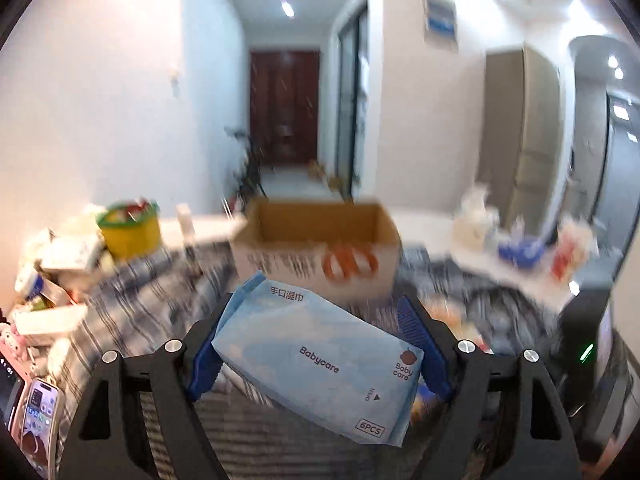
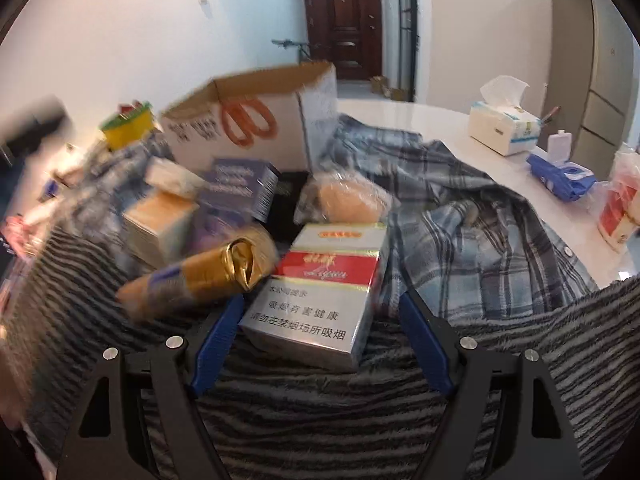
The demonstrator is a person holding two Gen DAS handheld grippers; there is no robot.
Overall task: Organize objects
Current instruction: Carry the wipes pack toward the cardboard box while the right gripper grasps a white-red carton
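Note:
My left gripper (image 1: 320,320) is shut on a light blue Babycare wipes pack (image 1: 316,356), held tilted in the air between the blue fingers (image 1: 204,360). Beyond it an open cardboard box (image 1: 320,240) stands on the table. My right gripper (image 2: 320,312) is open around a red, white and silver cigarette pack (image 2: 320,292) that lies on striped fabric (image 2: 320,420). The left finger is close to its edge and a gap shows at the right finger (image 2: 424,344). A gold-wrapped roll (image 2: 212,272) lies just left of the pack.
Around the cardboard box (image 2: 256,120) lie purple and white small boxes (image 2: 236,188), a bagged bun (image 2: 344,200) and a plaid shirt (image 2: 472,232). A tissue box (image 2: 504,124) and a blue pouch (image 2: 560,172) stand at the right. A yellow tub (image 1: 128,228) and phones (image 1: 36,412) are at the left.

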